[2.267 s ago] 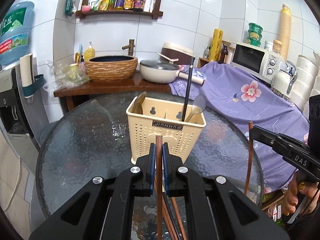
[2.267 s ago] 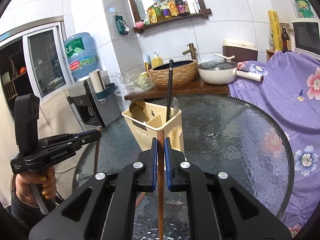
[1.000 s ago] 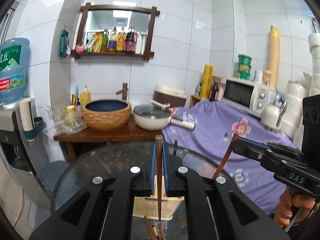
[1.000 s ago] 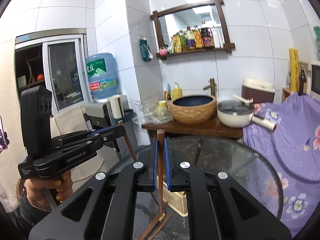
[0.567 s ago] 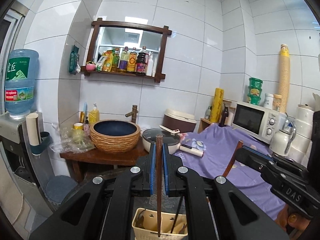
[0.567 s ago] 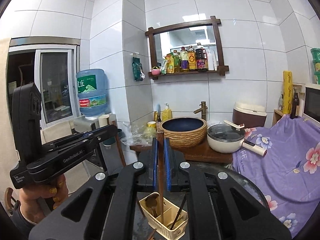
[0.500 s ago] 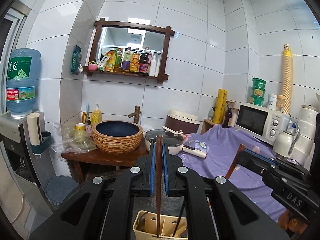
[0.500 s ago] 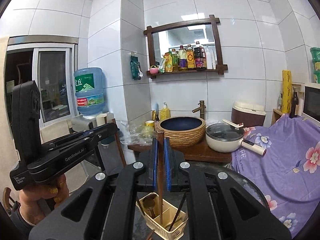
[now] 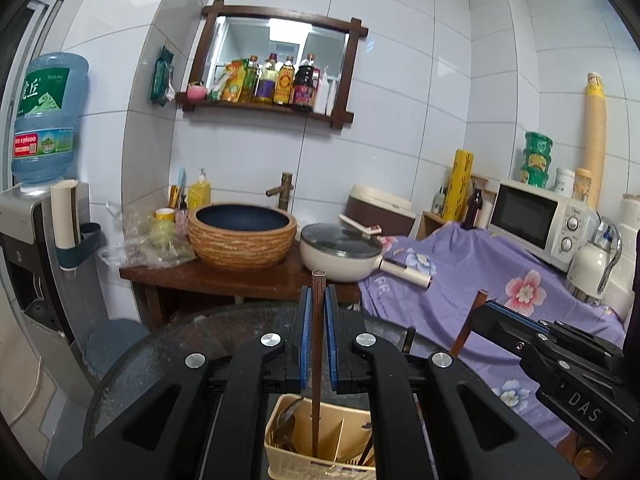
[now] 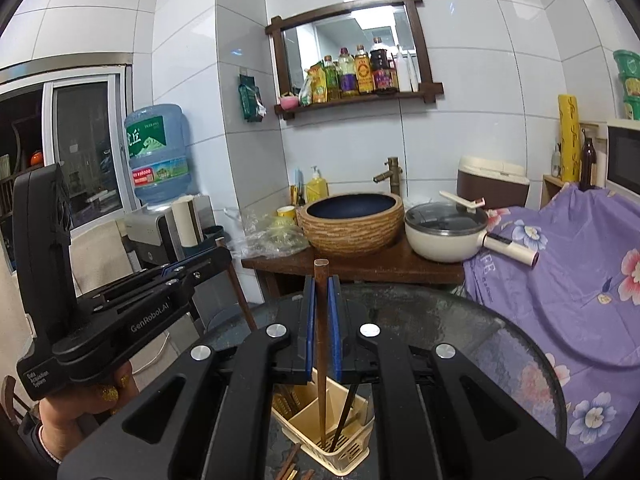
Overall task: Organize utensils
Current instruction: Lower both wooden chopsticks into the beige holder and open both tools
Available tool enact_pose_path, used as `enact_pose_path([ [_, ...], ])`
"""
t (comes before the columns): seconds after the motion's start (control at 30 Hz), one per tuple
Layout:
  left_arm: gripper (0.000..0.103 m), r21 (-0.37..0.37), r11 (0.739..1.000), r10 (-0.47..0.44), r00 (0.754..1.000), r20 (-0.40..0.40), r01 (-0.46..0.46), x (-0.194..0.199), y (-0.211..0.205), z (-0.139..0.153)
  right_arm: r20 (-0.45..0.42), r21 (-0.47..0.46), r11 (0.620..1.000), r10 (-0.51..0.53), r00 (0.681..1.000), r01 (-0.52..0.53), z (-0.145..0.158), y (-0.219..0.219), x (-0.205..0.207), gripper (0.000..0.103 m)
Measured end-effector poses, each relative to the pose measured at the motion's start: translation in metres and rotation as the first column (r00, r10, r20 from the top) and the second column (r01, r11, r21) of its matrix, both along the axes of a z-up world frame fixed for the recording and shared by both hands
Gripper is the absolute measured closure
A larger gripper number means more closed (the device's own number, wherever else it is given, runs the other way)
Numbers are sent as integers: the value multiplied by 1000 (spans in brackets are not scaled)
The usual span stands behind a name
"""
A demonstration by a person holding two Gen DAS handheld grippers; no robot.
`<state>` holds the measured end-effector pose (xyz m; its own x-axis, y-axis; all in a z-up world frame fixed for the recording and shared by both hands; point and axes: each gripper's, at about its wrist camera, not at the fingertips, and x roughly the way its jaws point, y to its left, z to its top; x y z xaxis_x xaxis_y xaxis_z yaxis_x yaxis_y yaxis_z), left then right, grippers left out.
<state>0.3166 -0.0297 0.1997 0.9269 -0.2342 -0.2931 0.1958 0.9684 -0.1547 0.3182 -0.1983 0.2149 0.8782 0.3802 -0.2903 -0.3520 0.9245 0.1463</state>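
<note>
My left gripper (image 9: pixel 319 340) is shut on a brown chopstick (image 9: pixel 317 364) held upright; its lower tip reaches down into the cream utensil basket (image 9: pixel 296 454) below. My right gripper (image 10: pixel 322 332) is shut on a second brown chopstick (image 10: pixel 321 360), whose tip dips into a compartment of the same basket (image 10: pixel 352 454) beside a dark utensil. Each gripper shows in the other's view: the right gripper (image 9: pixel 486 312) at the right edge, the left gripper (image 10: pixel 226 254) at the left with a hand under it. Loose chopsticks (image 10: pixel 290 466) lie on the table beside the basket.
The basket stands on a round glass table (image 10: pixel 500 344). Behind it a wooden counter (image 9: pixel 224 276) carries a woven basin and a white pot (image 9: pixel 340 256). A purple floral cloth (image 10: pixel 568 280) covers the right side; a water dispenser (image 9: pixel 28 248) stands at the left.
Both grippers came down and forward with their chopsticks, so the basket sits closer beneath them and both chopstick tips now reach inside it.
</note>
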Motion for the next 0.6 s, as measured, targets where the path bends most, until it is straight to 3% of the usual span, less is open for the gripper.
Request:
enact_pose_path([
  [0.33, 96, 16, 1000, -15, 996, -93, 17, 9, -3, -43, -66, 5, 1000, -15, 998, 15, -38, 2, 12, 96],
  [0.6, 96, 22, 999, -20, 991, -131, 24, 14, -3, -59, -92, 8, 1000, -29, 995, 29, -51, -3, 16, 96],
])
